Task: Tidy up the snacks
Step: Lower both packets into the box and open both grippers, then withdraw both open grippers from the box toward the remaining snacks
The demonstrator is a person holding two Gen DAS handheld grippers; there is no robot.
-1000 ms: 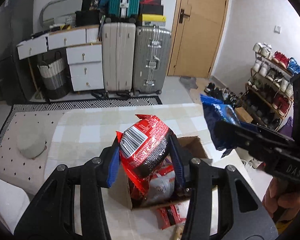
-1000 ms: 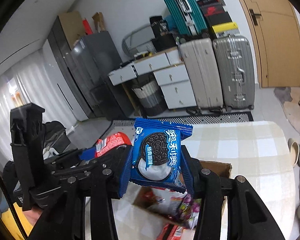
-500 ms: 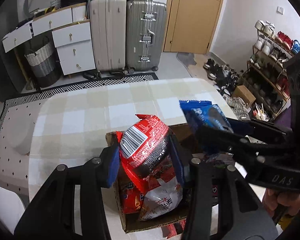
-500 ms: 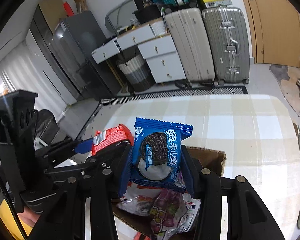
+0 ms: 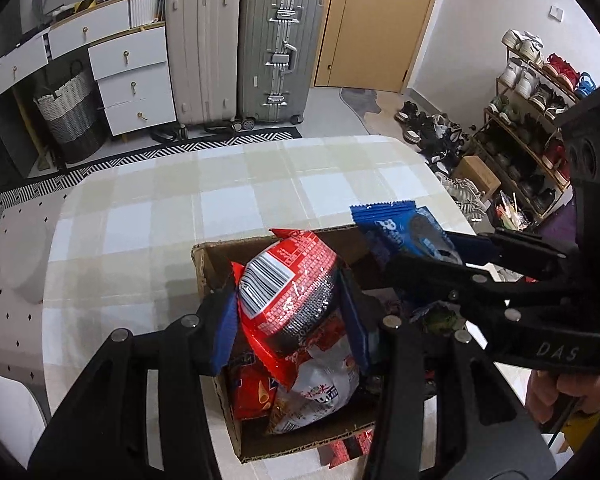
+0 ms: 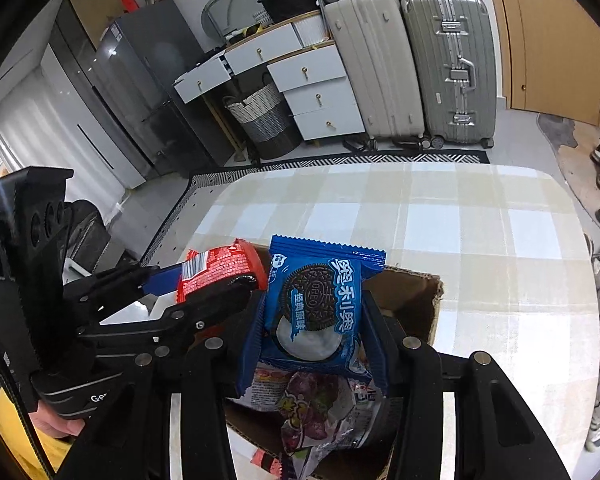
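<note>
Snack packets over the cardboard box, frame centre: my left fingers pinch the red packet; my right fingers pinch the Oreo packet.

Left hand-held gripper clamps red snack bag above open cardboard box, packets inside.

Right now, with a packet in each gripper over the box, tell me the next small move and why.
Probably open the left gripper and let the red packet drop. It hangs directly above the open cardboard box, close over the snacks already inside, so a release should land it there. The right gripper holds the blue cookie packet over the same box and can release next.
</note>
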